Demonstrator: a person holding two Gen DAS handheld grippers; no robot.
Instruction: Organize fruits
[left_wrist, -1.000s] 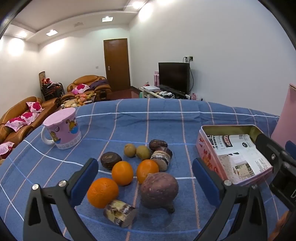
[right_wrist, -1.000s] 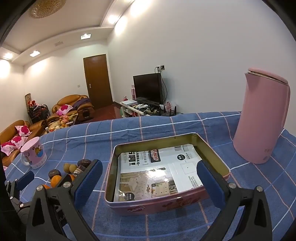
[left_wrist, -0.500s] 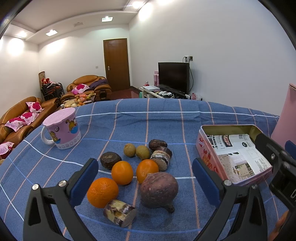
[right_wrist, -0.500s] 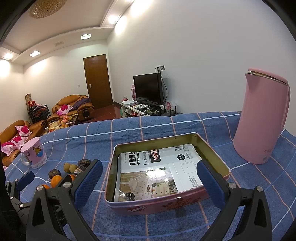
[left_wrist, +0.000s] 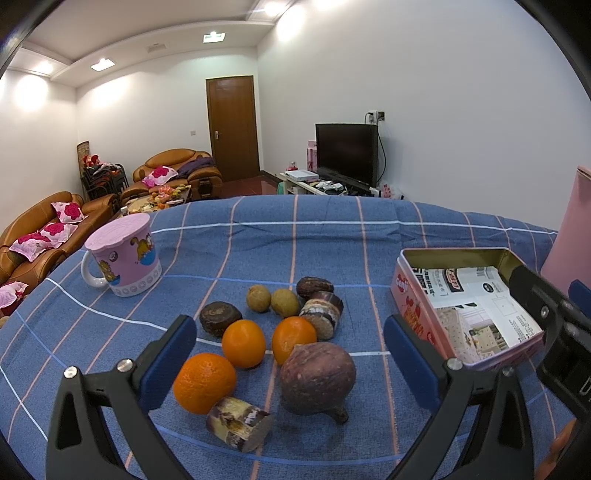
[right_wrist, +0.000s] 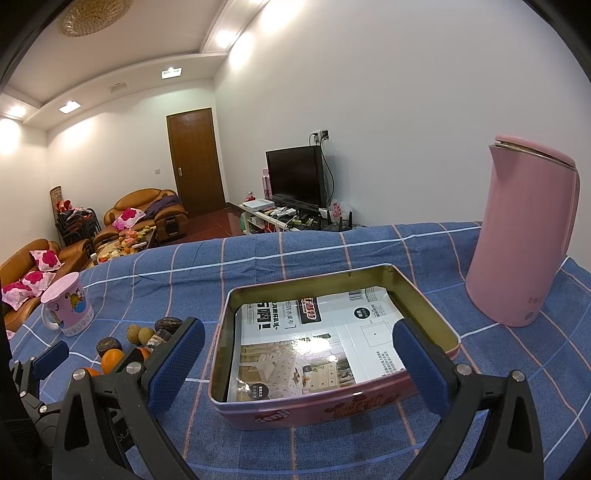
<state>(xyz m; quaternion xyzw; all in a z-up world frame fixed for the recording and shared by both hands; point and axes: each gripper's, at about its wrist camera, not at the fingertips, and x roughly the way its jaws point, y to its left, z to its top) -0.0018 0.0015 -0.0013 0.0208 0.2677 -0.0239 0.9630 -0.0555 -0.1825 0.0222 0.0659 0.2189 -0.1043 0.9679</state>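
While jaws gape, tin (right_wrist: 332, 408) lies w/ long axis left-right.

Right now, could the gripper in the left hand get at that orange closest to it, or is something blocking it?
Probably yes. The left gripper is open, and the nearest orange lies just inside its left finger with nothing on top. A cut sugarcane piece sits close beside it and might get nudged.

Open tongs (right_wrist: 299, 363) over pink tin (right_wrist: 332, 406)
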